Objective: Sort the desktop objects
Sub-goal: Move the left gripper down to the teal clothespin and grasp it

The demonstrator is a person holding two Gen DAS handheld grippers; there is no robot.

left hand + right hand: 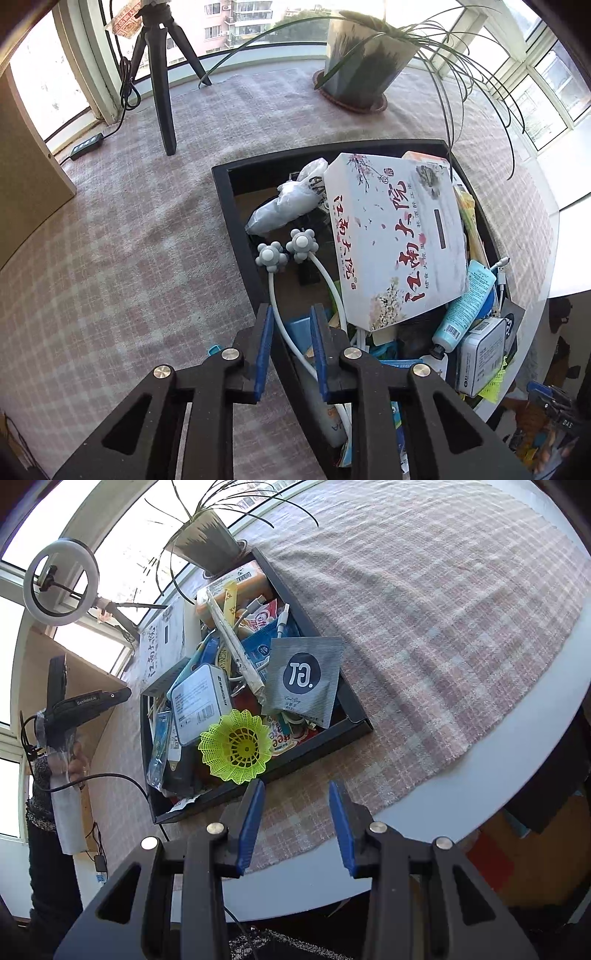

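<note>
A black tray (221,177) on the checked cloth is heaped with desk items. On top lies a white box with red characters (395,236), beside it a white two-armed massager with grey knobbed heads (302,243) and a plastic-wrapped bundle (288,206). My left gripper (291,308) hovers over the tray's near left wall, open; the massager's white arm lies below the gap, untouched. In the right wrist view the tray (314,753) shows a yellow-green shuttlecock (236,751), a grey sachet (303,679) and a white tin (201,701). My right gripper (296,784) is open and empty, just outside the tray's near wall.
A potted plant (358,62) with long trailing leaves stands behind the tray. A black tripod (162,74) and a power strip (86,142) sit at the far left. A ring light (61,583) stands by the window. The round table's white edge (480,768) lies close to my right gripper.
</note>
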